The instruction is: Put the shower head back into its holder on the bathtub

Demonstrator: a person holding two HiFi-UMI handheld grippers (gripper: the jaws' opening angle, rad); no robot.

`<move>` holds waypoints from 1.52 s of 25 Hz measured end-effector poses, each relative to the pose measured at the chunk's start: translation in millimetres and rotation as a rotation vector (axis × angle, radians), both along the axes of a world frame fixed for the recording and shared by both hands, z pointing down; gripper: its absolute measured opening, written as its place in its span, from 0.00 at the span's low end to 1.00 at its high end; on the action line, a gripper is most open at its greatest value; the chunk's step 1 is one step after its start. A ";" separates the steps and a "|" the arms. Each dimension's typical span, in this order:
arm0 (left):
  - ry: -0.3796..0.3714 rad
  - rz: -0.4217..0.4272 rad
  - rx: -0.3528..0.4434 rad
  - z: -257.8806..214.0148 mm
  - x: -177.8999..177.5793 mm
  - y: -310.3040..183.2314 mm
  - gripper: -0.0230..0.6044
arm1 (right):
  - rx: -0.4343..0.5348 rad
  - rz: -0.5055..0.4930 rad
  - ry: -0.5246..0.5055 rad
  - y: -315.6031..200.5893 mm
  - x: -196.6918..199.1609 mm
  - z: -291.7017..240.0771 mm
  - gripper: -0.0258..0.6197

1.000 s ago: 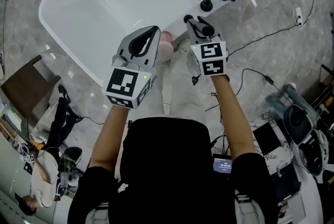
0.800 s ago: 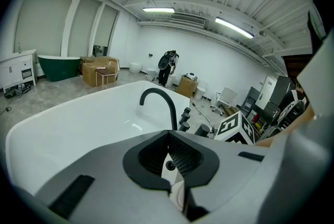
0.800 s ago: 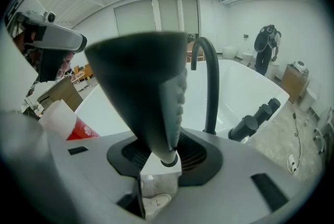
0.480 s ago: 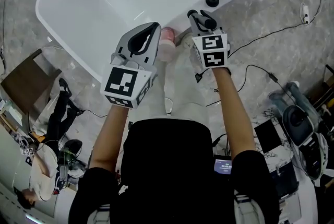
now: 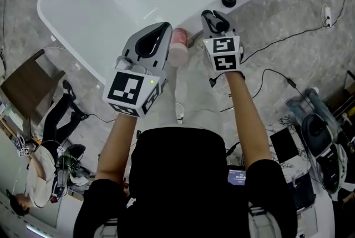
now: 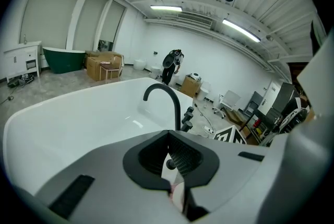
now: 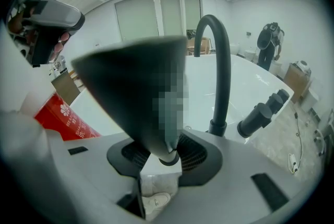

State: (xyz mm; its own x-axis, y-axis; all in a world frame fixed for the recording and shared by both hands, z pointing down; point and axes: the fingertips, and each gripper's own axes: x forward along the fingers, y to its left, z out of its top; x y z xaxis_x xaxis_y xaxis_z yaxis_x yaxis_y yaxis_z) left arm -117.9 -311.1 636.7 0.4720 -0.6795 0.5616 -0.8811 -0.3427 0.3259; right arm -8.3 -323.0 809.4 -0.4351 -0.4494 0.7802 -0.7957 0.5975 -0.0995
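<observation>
I'm seeing black cables trailing across the grey marble floor, and a red-labelled container is showing near the middle. A brown cardboard box is sitting off to the left. Farther back, a green tub is resting beside cartons, and a person is standing beyond.

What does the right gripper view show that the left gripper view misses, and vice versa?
Right gripper view only: the black shower head clamped in the right hand-held gripper, and a red package at the left. Left gripper view only: a green tub and a white cabinet by the far wall. Both: the white bathtub, its black arched spout, the black knobs beside it, and a person standing in the background.
</observation>
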 end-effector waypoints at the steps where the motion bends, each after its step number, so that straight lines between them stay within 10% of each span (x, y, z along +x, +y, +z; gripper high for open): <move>1: -0.002 0.000 -0.001 1.1 -0.4 -0.6 0.06 | 0.004 0.001 -0.001 -1.0 -0.7 0.2 0.27; 38: -0.045 0.064 0.059 -67.8 29.6 -27.5 0.06 | 0.122 0.052 -0.159 -12.7 28.0 -134.5 0.28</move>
State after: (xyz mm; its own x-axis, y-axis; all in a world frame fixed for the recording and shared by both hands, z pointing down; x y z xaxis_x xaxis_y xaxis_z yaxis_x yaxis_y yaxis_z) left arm -88.3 -338.6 568.9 0.4907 -0.6810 0.5436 -0.8701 -0.4164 0.2638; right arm 19.6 -335.7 674.9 -0.5223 -0.5612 0.6421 -0.8057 0.5715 -0.1559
